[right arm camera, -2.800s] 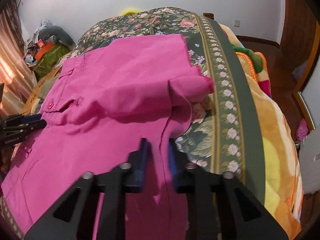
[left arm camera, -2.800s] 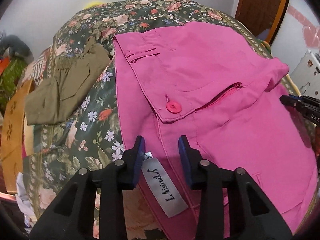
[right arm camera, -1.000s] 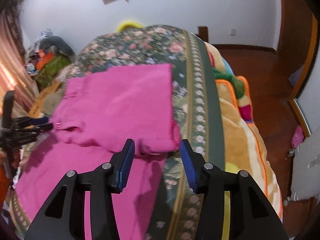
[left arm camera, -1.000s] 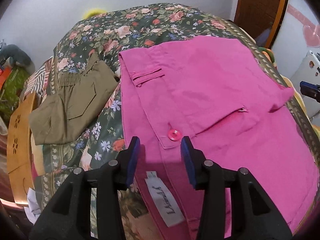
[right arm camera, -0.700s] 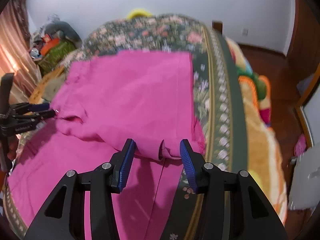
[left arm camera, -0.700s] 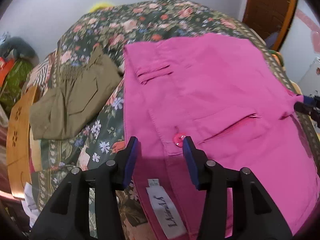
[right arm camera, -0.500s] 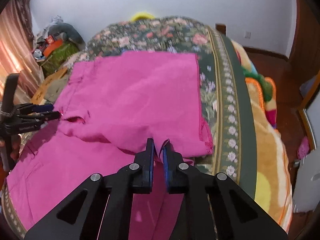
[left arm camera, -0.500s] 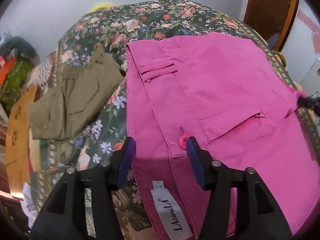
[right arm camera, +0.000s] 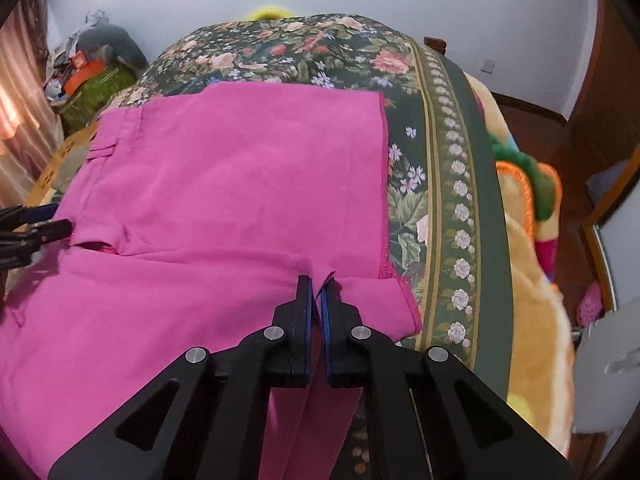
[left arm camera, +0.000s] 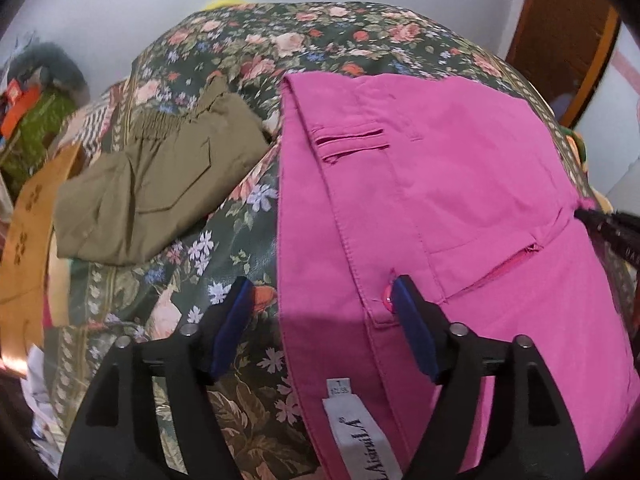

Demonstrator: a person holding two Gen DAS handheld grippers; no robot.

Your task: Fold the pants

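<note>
**A:** Since the frames a moment back, the right hand-held gripper point(right arm camera: 316, 294) has gone from spread wide to pinched on a ridge of the pink pants point(right arm camera: 224, 184), and the left hand-held gripper point(left arm camera: 320, 304) has slid in over the waistband.

**B:** The left one stands wide apart, holding nothing; its right finger point(left arm camera: 412, 332) sits over the pink button point(left arm camera: 387, 299), its left finger over the floral bedspread point(left arm camera: 256, 60).

**A:** So the step looks like seizing the fold line. One leg lies doubled over the other across the bed, waistband toward 9 o'clock in the right wrist view, hems toward 3.

**B:** Next move, by this reading: the left hand-held gripper has to close on the waistband edge near the button, then both lift and carry together, or the cloth will skew.

**A:** Edges to watch: the frayed hem point(right arm camera: 384, 216) lies near the bedspread's border stripe, and past that, at 3 o'clock, the orange blanket point(right arm camera: 532, 240) drops off the side.

**B:** Toward 12 o'clock there's open bedspread. At 10 o'clock in the left view, the folded olive garment point(left arm camera: 156, 188) lies just beside the waistband.
</note>
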